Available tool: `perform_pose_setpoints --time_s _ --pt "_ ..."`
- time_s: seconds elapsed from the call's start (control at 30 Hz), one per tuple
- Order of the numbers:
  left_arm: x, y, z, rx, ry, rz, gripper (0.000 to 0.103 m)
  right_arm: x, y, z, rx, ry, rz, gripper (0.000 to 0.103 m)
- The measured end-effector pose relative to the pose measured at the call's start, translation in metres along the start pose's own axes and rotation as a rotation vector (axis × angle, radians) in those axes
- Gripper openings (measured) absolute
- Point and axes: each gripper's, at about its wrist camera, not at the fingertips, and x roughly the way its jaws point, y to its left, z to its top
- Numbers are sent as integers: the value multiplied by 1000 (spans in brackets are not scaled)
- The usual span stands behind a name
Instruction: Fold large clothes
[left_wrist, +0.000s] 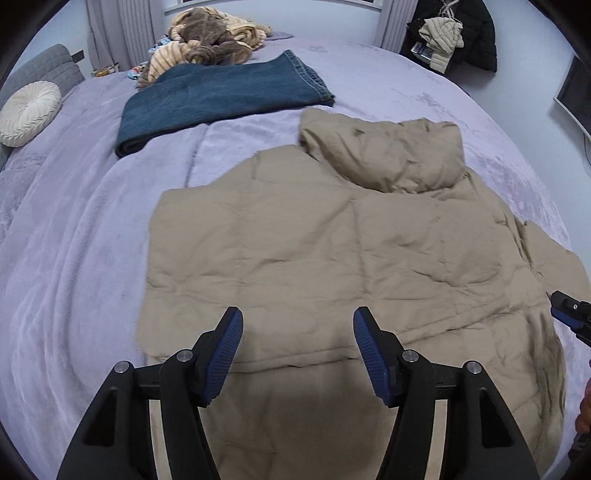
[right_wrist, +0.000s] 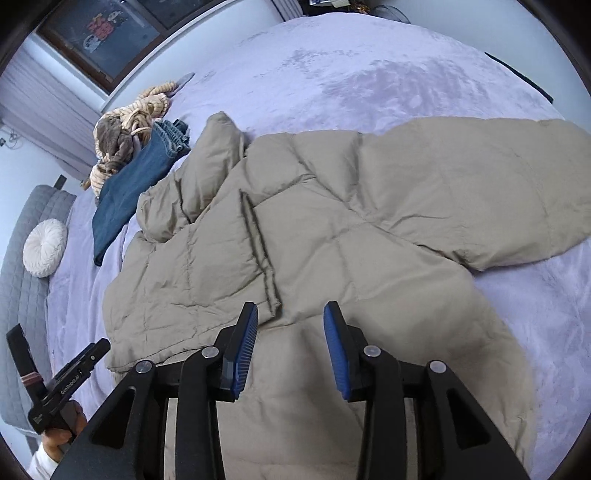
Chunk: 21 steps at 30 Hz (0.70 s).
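A large beige padded jacket (left_wrist: 314, 251) lies flat on the lavender bed, its hood (left_wrist: 388, 151) at the far end. In the right wrist view the jacket (right_wrist: 332, 236) shows one sleeve (right_wrist: 480, 192) spread out to the right and a dark seam line down its middle. My left gripper (left_wrist: 298, 354) is open and empty, just above the jacket's near hem. My right gripper (right_wrist: 290, 347) is open and empty over the jacket's lower part. The right gripper's tip also shows in the left wrist view (left_wrist: 570, 312) at the jacket's right edge.
Folded blue jeans (left_wrist: 221, 96) lie on the bed (left_wrist: 74, 240) beyond the jacket, with a brown and cream pile of clothes (left_wrist: 214, 40) behind. A round white cushion (left_wrist: 27, 112) sits far left by a grey headboard. Dark coats (left_wrist: 454, 33) hang at the back right.
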Motion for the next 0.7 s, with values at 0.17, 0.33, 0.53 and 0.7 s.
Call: perform_pose_setpoints --time_s 0.17,0.33,0.53,0.7 --pt "9 -59 -5 45 45 -37 64 -22 -64 6 97 1 -32 54" --pt "9 -105 -10 74 34 -46 102 -41 -127 13 215 -18 -51 64" --pt "14 -148 -12 139 58 -44 102 -53 -183 22 313 -37 -54 69" --pt "21 -169 -9 147 86 -47 102 -56 -224 30 420 -77 -19 79"
